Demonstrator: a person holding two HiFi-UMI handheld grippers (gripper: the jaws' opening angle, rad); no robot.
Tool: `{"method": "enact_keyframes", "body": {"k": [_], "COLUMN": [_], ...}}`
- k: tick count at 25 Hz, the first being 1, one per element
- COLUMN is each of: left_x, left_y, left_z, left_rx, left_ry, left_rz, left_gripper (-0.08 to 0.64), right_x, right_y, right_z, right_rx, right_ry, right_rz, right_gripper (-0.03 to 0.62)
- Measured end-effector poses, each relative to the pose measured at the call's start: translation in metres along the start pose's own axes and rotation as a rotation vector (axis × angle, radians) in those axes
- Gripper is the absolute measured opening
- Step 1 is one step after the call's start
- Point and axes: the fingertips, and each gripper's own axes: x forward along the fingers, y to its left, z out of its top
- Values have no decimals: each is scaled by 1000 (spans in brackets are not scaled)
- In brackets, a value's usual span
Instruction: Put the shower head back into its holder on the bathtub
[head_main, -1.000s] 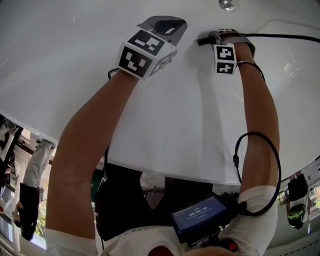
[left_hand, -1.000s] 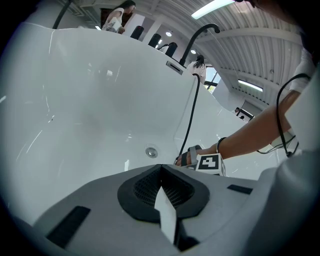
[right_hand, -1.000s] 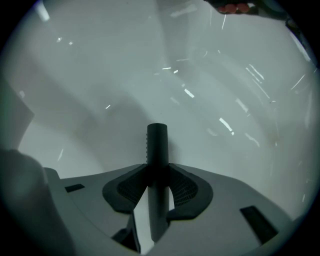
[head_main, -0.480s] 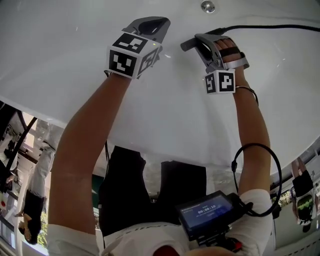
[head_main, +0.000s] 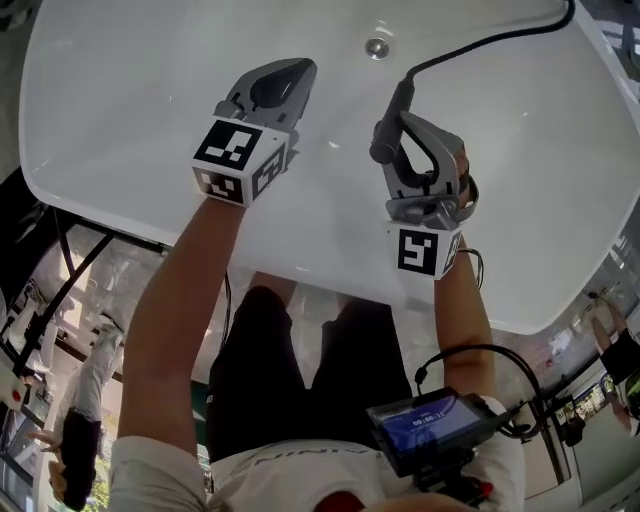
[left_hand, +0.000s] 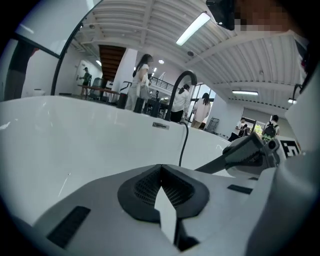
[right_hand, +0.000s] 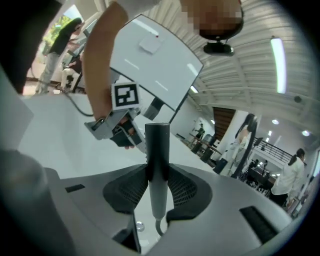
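The shower head (head_main: 385, 138) is a dark grey stick with a black hose (head_main: 480, 42) that trails off to the upper right across the white bathtub (head_main: 120, 110). My right gripper (head_main: 399, 126) is shut on it, and its jaws are still closing a little. In the right gripper view the shower head (right_hand: 158, 150) stands upright between the pads of the right gripper (right_hand: 158, 182). To its left, my left gripper (head_main: 284, 76) hangs over the tub's inside, shut and empty. Its pads meet in the left gripper view (left_hand: 160, 169). I cannot make out a holder.
The tub's drain (head_main: 377, 46) lies just beyond both grippers. A black arched spout (left_hand: 182, 82) rises at the tub's far rim, where the hose (left_hand: 183, 145) climbs. A device with a screen (head_main: 425, 428) hangs at the person's waist. Several people stand in the hall beyond.
Both grippers have risen from the tub's bottom toward the camera. The right gripper has rolled, so the shower head went from lying level to standing on end.
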Motion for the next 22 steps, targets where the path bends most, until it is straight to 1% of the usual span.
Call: {"method": "enact_keyframes", "body": {"k": [3,6,9,11,13,15,18,22], "left_x": [-26,-53,-80,-98,-116,-134,-158,-205], "left_y": [-15,-43,-81,-98,-107,-123,-157,-184], "left_z": [32,67,112,136,153,172,210,255], "left_rx": [-2,13,36,50,60,75,103,103], "left_ry": [-62,-116,-169,-188,-198,-202,-220,-269], "left_rz": [-13,-32,-52,-68,-89,-115,-157,-197], "left_gripper": [17,17,17,17,17,17,17,17], "right_x": [-26,-69,-123,-149,-165,-185,-225,-269], "right_y": [-29,-66,-114,-140,-157,-177,-214,-248], "right_z": [45,85,125,150,173,196,230,283], "right_rx": [119,233,314,350,377,384,368,362], "right_ry": [-41,-75,-113,-137,-151,-161,-183,-211], "right_rz": [-109,-223,-338,-400,-445,-487,-552,-647], "right_gripper": [129,129,129,129,129,129,129,129]}}
